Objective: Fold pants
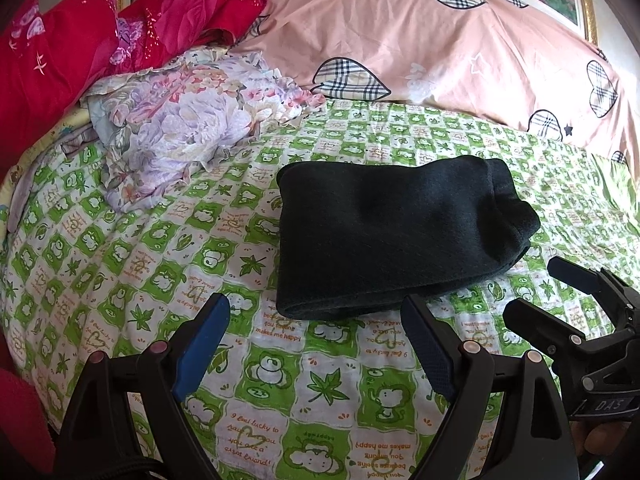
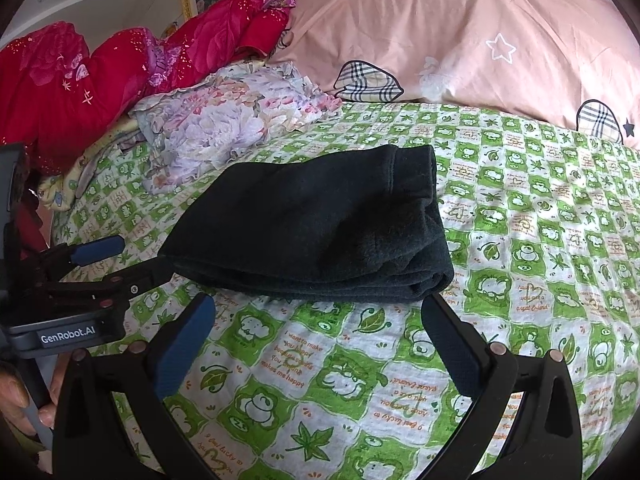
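Dark pants [image 1: 392, 236] folded in a compact bundle at frame centre on the green-checked bed sheet [image 1: 280, 380], left tool [image 1: 316, 320] open and empty below it, right tool [image 2: 316, 320] likewise open, clear of the fabric.

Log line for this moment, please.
pants: folded, on bed | left gripper: open, empty | right gripper: open, empty

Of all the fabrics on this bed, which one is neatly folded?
The dark pants, a flat folded bundle on the green sheet. The floral cloth and red bedding lie crumpled behind.
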The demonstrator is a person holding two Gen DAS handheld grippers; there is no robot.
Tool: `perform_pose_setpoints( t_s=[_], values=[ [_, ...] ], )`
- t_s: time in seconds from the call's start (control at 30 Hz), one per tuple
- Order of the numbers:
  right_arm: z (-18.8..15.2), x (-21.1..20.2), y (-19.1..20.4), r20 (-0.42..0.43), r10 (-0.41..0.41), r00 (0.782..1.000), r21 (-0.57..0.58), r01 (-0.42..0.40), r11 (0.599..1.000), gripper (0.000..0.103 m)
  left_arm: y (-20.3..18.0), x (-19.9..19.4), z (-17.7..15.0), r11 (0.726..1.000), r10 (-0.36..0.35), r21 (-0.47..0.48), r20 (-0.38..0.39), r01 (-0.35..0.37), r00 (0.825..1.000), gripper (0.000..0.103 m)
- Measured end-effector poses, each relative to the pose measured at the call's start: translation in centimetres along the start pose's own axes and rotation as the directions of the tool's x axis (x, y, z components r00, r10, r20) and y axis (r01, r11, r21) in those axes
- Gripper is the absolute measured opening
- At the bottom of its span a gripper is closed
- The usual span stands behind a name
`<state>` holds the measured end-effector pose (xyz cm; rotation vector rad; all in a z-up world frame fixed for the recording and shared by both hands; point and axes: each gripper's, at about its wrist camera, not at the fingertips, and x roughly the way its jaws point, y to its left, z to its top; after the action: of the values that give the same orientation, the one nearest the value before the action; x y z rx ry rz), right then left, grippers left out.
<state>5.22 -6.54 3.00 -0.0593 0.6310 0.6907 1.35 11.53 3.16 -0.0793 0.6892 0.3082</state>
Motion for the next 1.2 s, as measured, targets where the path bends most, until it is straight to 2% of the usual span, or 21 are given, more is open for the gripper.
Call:
perform_pose_setpoints(
  t_s=[1.2],
  values=[
    [0.64, 0.60, 0.30, 0.004, 0.010, 1.000, -0.034, -0.010, 0.999, 0.103, 0.02, 0.36, 0.14, 1.000, -0.004, 0.008, -0.002, 0.004, 1.000, 0.088]
  ],
)
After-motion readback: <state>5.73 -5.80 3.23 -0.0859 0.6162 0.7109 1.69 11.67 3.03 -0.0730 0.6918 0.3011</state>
